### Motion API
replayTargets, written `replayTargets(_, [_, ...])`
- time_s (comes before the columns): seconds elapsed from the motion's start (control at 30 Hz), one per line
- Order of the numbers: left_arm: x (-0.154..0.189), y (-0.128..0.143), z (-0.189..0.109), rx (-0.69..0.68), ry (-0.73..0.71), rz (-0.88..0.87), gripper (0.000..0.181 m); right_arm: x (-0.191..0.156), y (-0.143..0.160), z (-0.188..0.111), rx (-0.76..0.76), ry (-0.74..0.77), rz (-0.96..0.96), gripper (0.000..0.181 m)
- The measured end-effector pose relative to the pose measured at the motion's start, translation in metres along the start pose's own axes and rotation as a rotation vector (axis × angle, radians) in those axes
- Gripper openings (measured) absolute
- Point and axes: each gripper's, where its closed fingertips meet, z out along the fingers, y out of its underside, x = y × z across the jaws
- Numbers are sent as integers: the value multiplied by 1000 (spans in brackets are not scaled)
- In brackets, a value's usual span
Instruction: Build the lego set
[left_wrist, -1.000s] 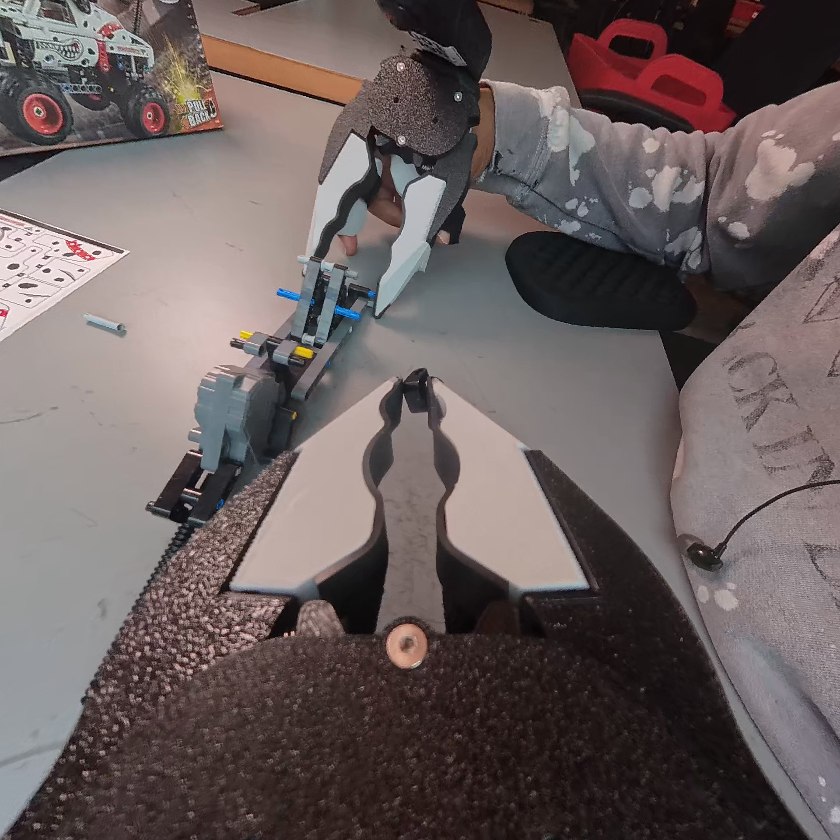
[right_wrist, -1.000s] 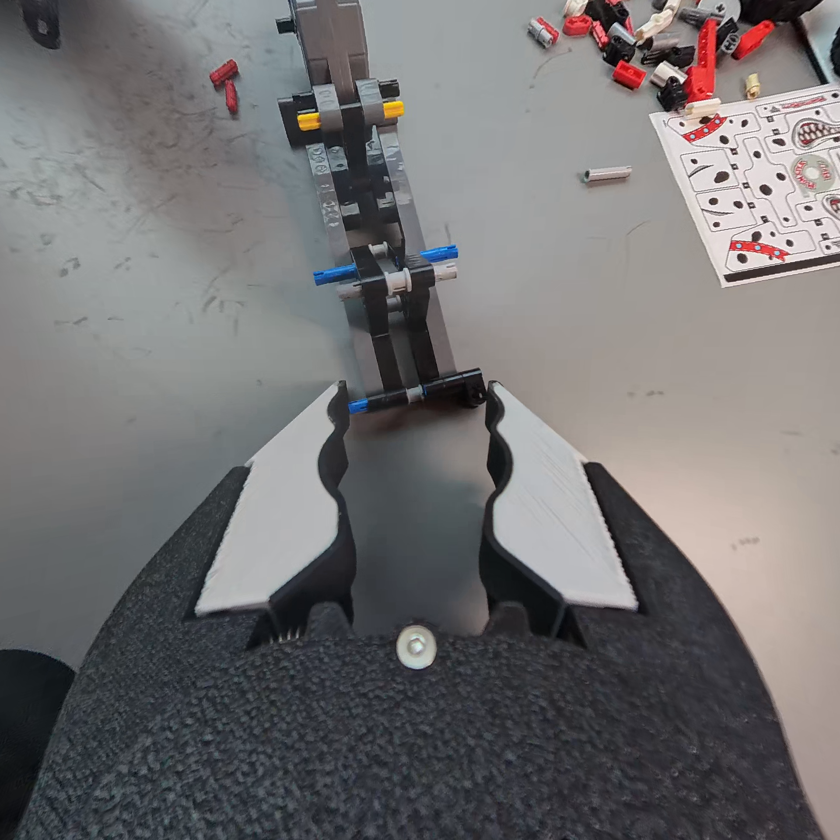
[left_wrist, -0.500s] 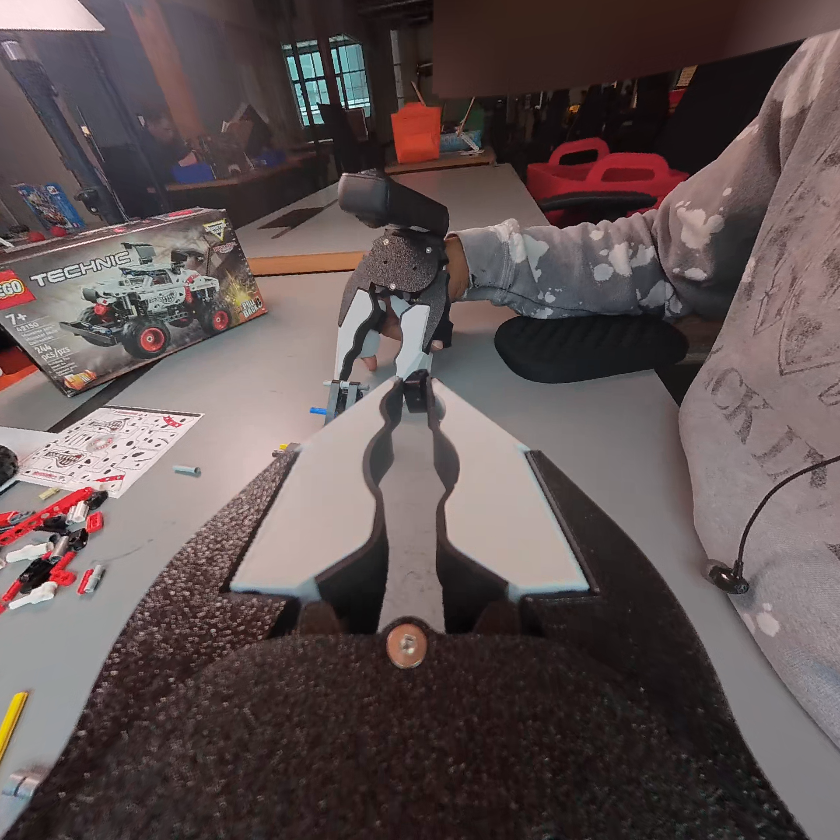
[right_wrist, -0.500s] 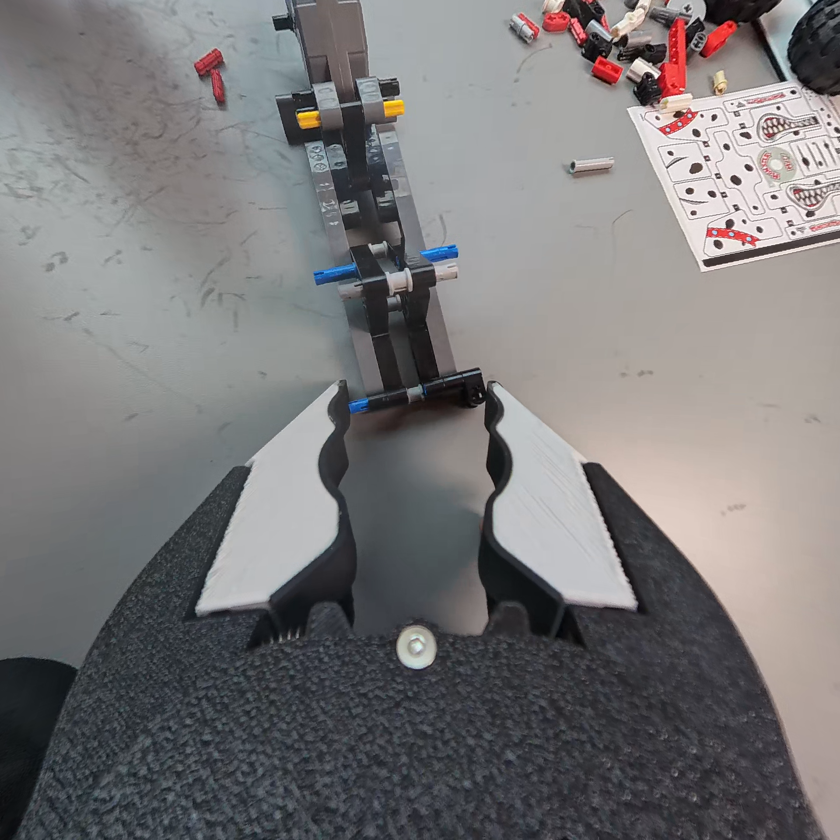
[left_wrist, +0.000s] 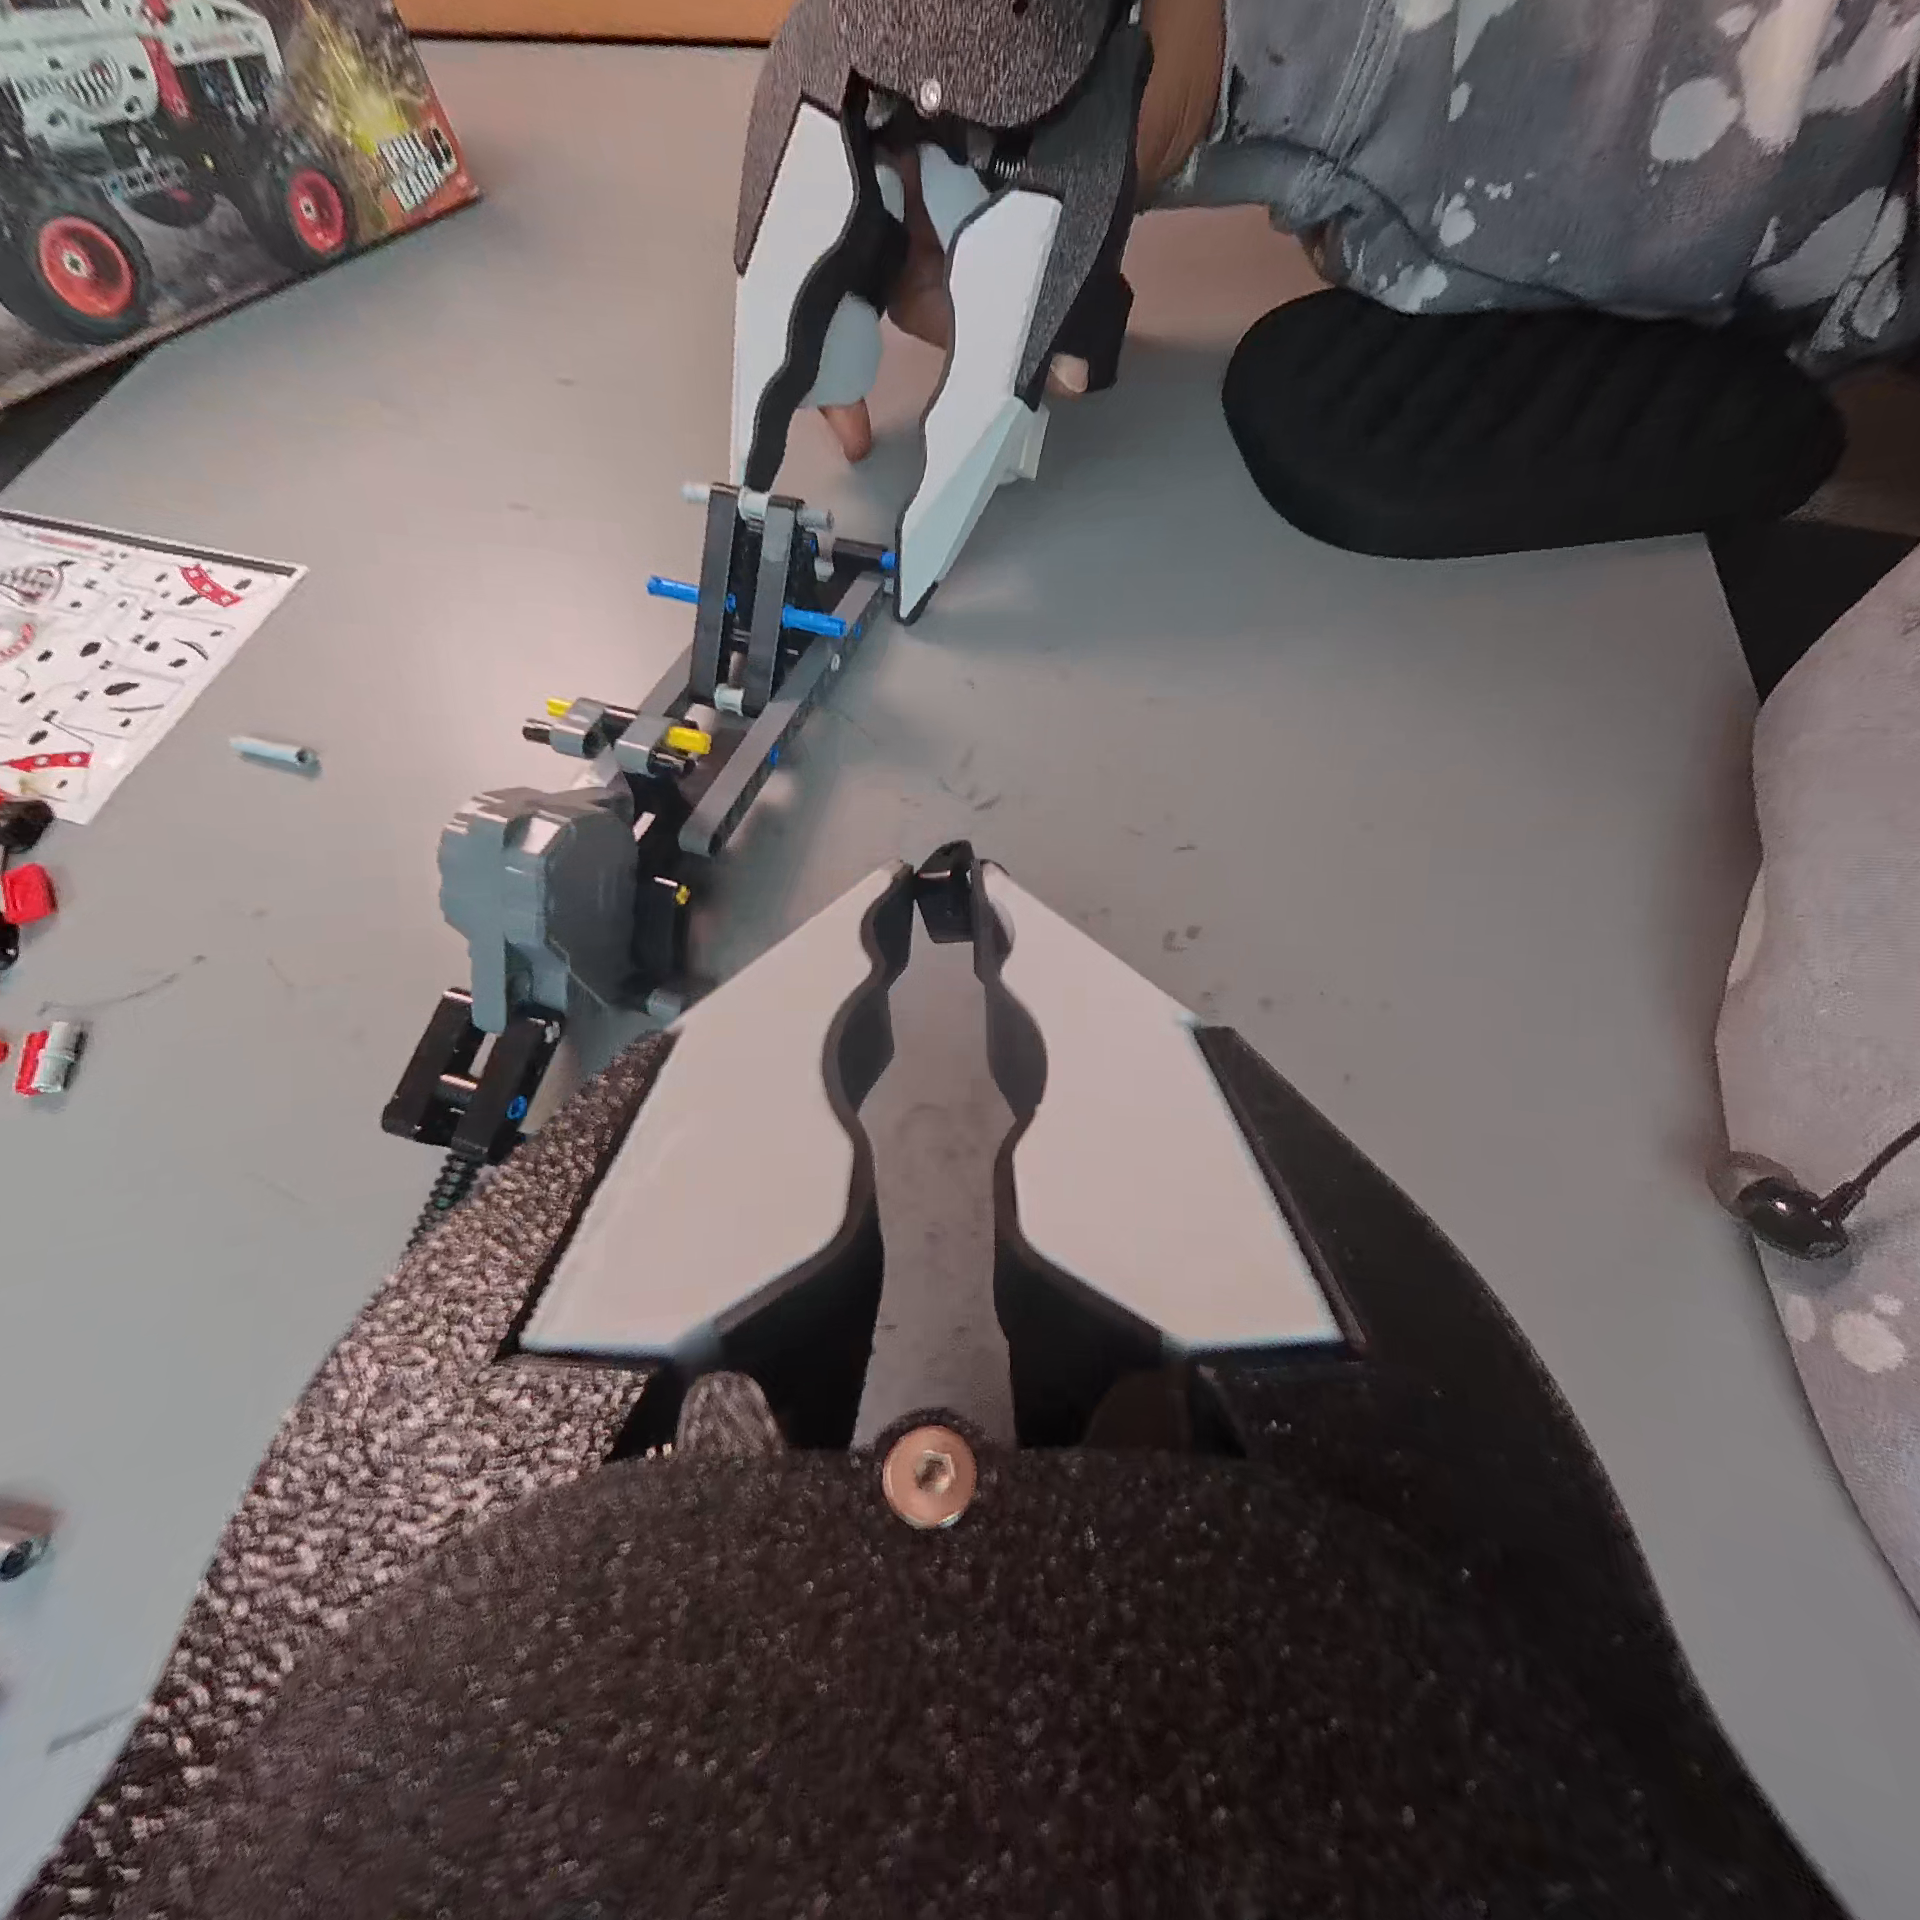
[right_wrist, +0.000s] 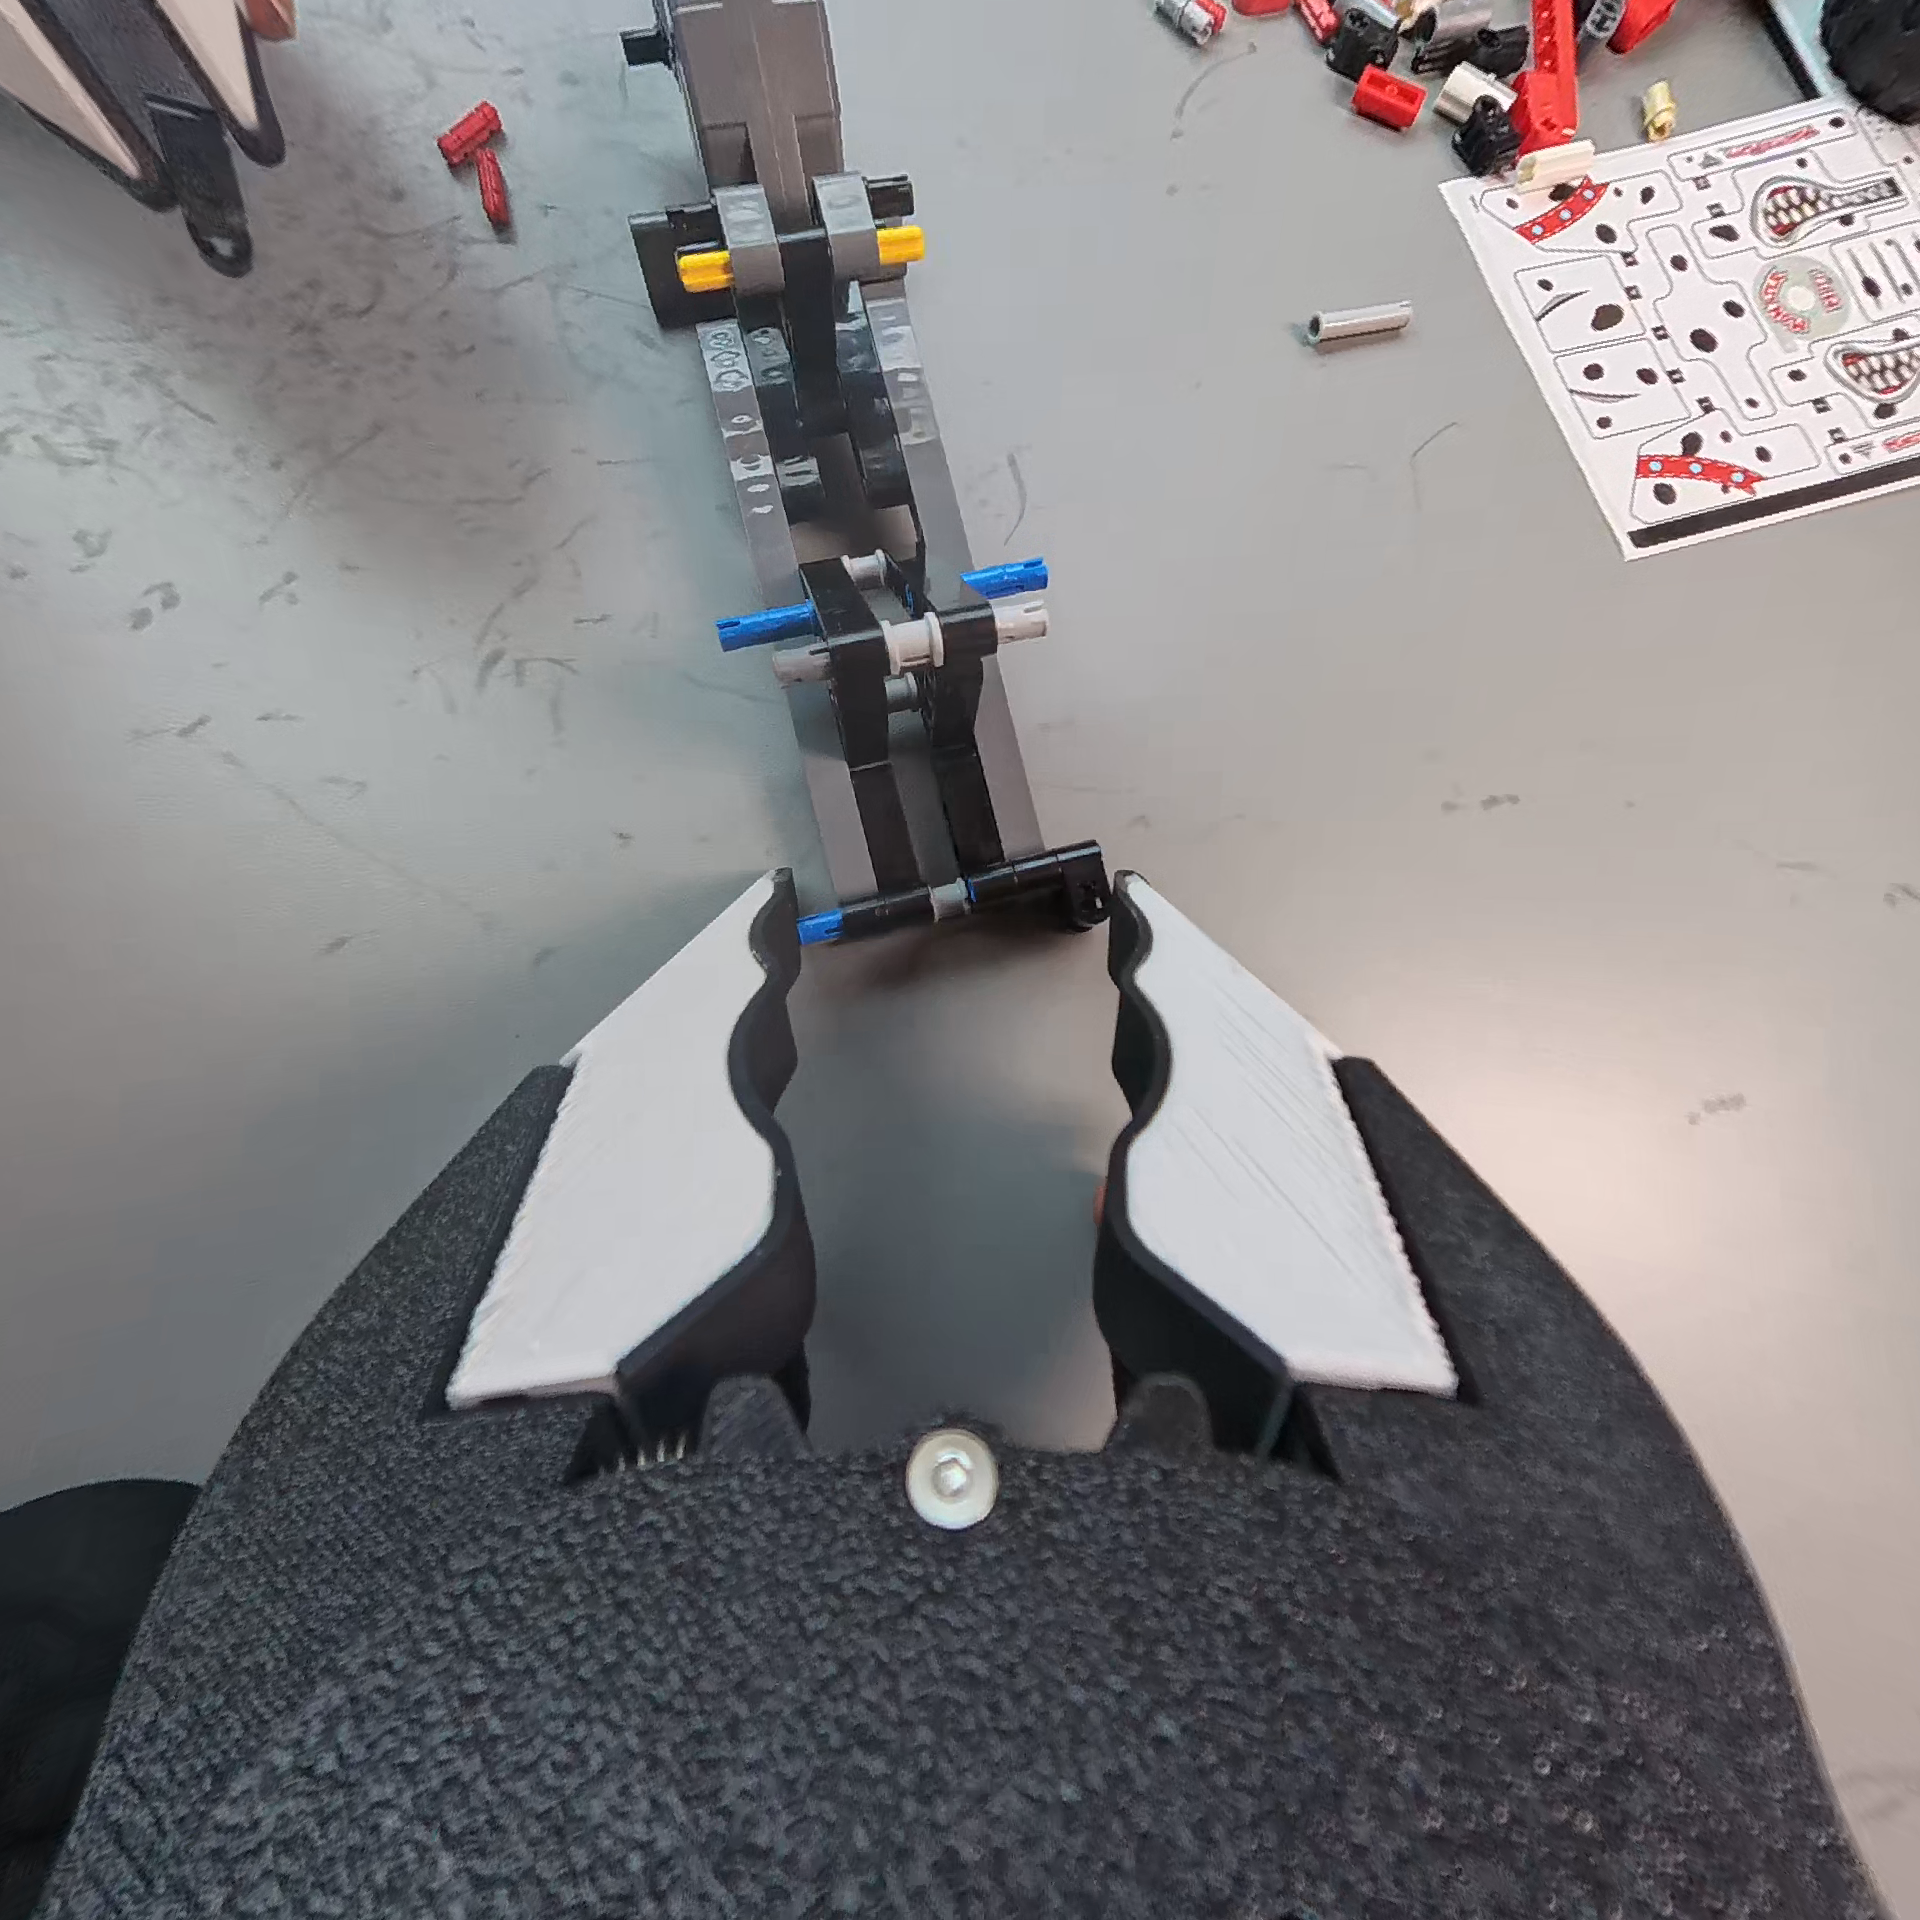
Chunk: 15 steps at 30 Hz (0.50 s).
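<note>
scene: a grey, scuffed tabletop (right_wrist: 312, 623) seen from two hand-held tongs.
lego build: a long, narrow chassis (right_wrist: 831, 436) of grey and black beams with blue and yellow pins lies flat near the middle of the tabletop, running away from the right tongs; a grey motor block (left_wrist: 540, 894) sits at its far end.
left tongs (left_wrist: 948, 883): nearly together, clamped on a small black piece (left_wrist: 945, 904) at the tips, held just beside the motor end of the chassis, not touching it.
right tongs (right_wrist: 945, 899): spread apart, tips resting either side of the black cross axle (right_wrist: 956, 894) at the near end of the chassis, very close to its ends; contact cannot be told.
loose parts: red, black and grey pieces (right_wrist: 1455, 62) lie well off to one side; a small grey tube (right_wrist: 1356, 324) lies alone.
sticker sheet (right_wrist: 1714, 312): flat beside the loose parts.
set box (left_wrist: 187, 156): at the far edge.
person: a speckled grey sleeve (left_wrist: 1558, 135) behind the right tongs.
</note>
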Motion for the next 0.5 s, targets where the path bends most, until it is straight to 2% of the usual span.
replayTargets(0.2, [3, 23, 11, -156, 57, -102, 12, 0, 0, 0, -8, 0, 6, 60])
replayTargets(0.5, [-1, 36, 15, -234, 49, -153, 15, 0, 0, 0, -5, 1, 8, 60])
